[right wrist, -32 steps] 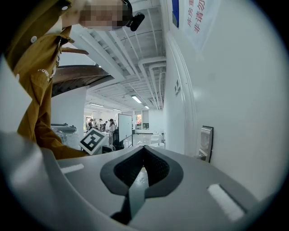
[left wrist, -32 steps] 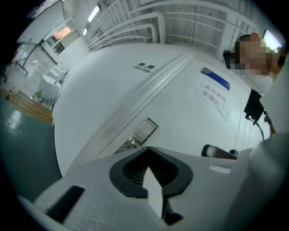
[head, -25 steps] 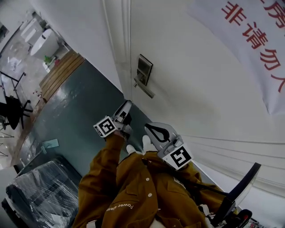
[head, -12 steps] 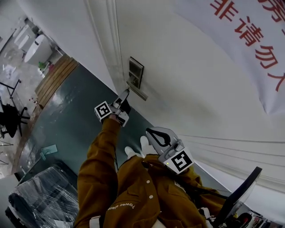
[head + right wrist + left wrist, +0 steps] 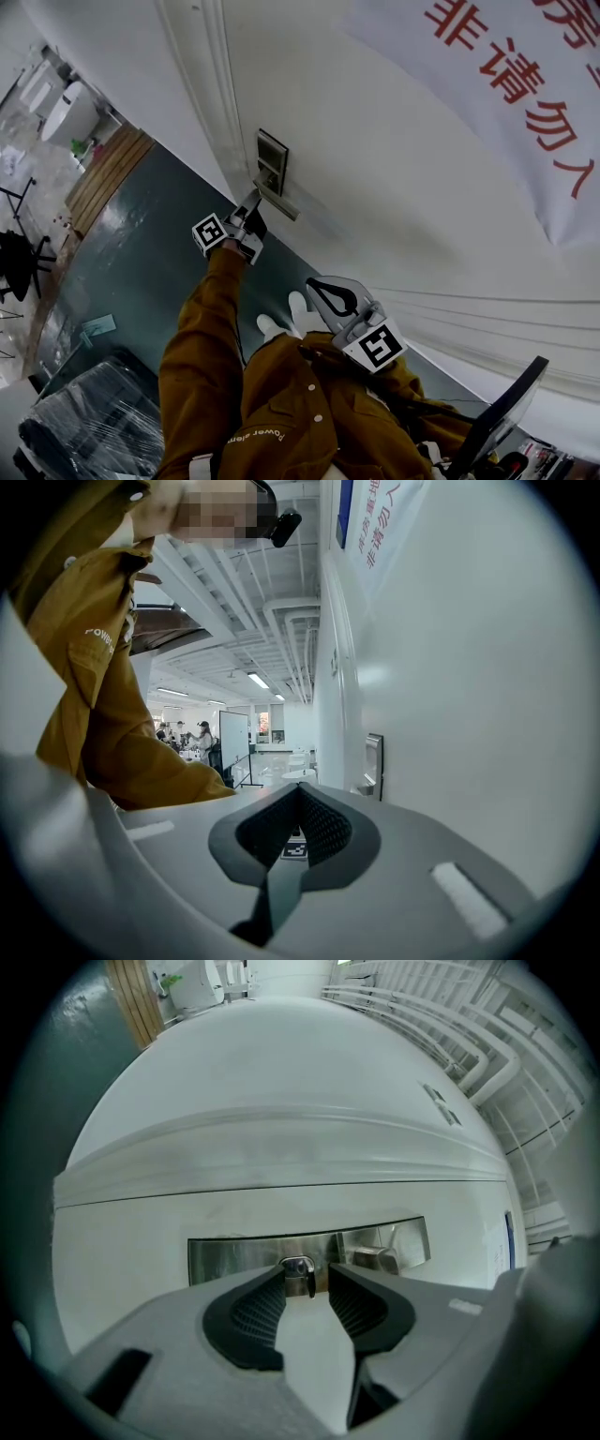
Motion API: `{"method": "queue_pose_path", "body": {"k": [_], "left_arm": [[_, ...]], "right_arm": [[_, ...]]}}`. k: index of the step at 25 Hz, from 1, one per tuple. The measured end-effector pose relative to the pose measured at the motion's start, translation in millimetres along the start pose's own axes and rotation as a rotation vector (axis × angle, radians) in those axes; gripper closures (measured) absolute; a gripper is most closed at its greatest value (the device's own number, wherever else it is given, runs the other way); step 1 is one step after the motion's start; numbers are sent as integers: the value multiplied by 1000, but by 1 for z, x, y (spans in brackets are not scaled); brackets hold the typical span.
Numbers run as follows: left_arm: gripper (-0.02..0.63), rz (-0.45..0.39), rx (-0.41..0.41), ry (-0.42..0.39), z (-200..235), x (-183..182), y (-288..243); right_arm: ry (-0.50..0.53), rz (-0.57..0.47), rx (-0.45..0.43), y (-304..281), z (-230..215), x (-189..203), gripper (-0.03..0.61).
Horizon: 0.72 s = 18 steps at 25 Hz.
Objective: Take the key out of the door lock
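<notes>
A small metal key (image 5: 298, 1275) sticks out of the steel lock plate (image 5: 234, 1255) on the white door. In the left gripper view the key's head lies between the two dark pads of my left gripper (image 5: 306, 1279). The jaws are closing, and a narrow gap still shows on the key's right side. In the head view the left gripper (image 5: 251, 202) reaches up to the lock plate (image 5: 272, 155), just under the lever handle (image 5: 278, 200). My right gripper (image 5: 314, 283) hangs back near the person's chest, shut with nothing in it (image 5: 300, 794).
A white banner with red characters (image 5: 506, 84) hangs on the door's right part. The door frame moulding (image 5: 202, 84) runs left of the lock. Below lie a dark green floor (image 5: 141, 253) and a plastic-wrapped black object (image 5: 84, 412).
My left gripper has risen from near the person's waist up to the lock plate, its jaws now around the key. The right gripper has stayed close to the chest.
</notes>
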<state>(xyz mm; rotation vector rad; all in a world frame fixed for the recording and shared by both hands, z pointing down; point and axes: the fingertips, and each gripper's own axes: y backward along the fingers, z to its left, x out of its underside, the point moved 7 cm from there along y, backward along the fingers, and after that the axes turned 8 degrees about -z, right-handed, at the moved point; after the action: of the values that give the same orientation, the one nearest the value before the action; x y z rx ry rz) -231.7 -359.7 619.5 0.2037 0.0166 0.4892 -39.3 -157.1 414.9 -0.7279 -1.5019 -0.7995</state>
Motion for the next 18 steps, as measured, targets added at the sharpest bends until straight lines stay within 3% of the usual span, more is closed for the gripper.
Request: {"method": "queue_pose_path", "body": {"k": [2, 4, 18], "left_arm": [[505, -4, 8, 13, 1, 2, -2], [580, -12, 13, 25, 2, 3, -3], [588, -16, -12, 60, 1, 4, 1]], "right_arm": [[1, 0, 0, 1, -2, -1, 572], [2, 3, 1, 1, -3, -1, 572], [7, -11, -11, -1, 3, -4, 572]]}}
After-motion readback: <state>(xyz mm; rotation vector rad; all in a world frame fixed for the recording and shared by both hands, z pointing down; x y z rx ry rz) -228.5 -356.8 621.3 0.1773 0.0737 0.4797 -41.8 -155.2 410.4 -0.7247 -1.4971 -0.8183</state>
